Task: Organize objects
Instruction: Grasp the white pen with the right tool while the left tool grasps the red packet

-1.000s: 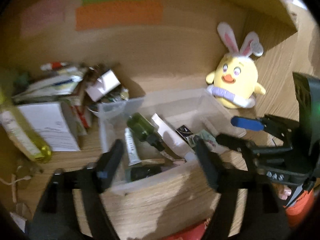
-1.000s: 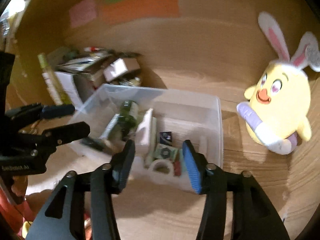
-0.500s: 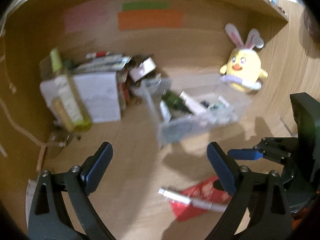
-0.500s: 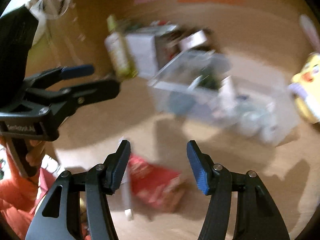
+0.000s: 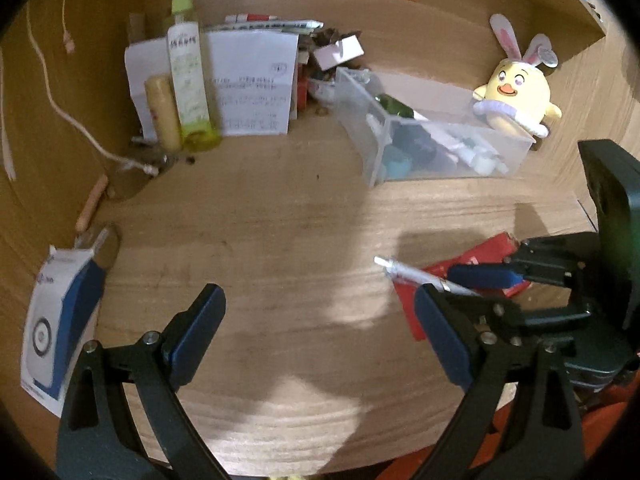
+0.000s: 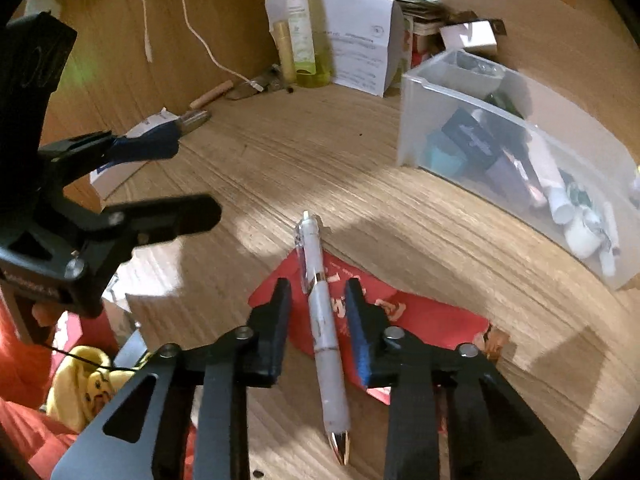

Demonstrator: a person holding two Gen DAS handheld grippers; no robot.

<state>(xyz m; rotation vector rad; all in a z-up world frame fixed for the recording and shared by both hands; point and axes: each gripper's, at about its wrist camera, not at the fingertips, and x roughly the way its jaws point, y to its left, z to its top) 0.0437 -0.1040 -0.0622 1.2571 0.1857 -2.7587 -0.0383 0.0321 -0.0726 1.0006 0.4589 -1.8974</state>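
Observation:
A white pen [image 6: 320, 312] lies across a red packet [image 6: 420, 316] on the wooden table. My right gripper [image 6: 318, 286] straddles the pen. Its jaws are closing, and a thin gap still shows on each side of the barrel. In the left wrist view the pen [image 5: 408, 272] and the red packet [image 5: 476, 256] lie at the right. My left gripper [image 5: 318, 296] hangs wide open over bare wood, holding nothing. From the right wrist view the left gripper [image 6: 168, 178] is at the left edge. A clear plastic bin [image 6: 440, 120] with several small items stands beyond the pen.
A yellow plush chick [image 5: 516, 96] leans by the bin [image 5: 460, 148]. At the back stand a yellow-green spray bottle [image 5: 188, 68], a white paper sheet [image 5: 252, 80] and stacked clutter. A white and blue box [image 5: 56, 332] lies front left. A white cable [image 5: 80, 128] trails along the left wall.
Both grippers have drawn back from the bin and sunk toward the front of the table. The right jaws have narrowed around the pen. The left jaws have spread wider.

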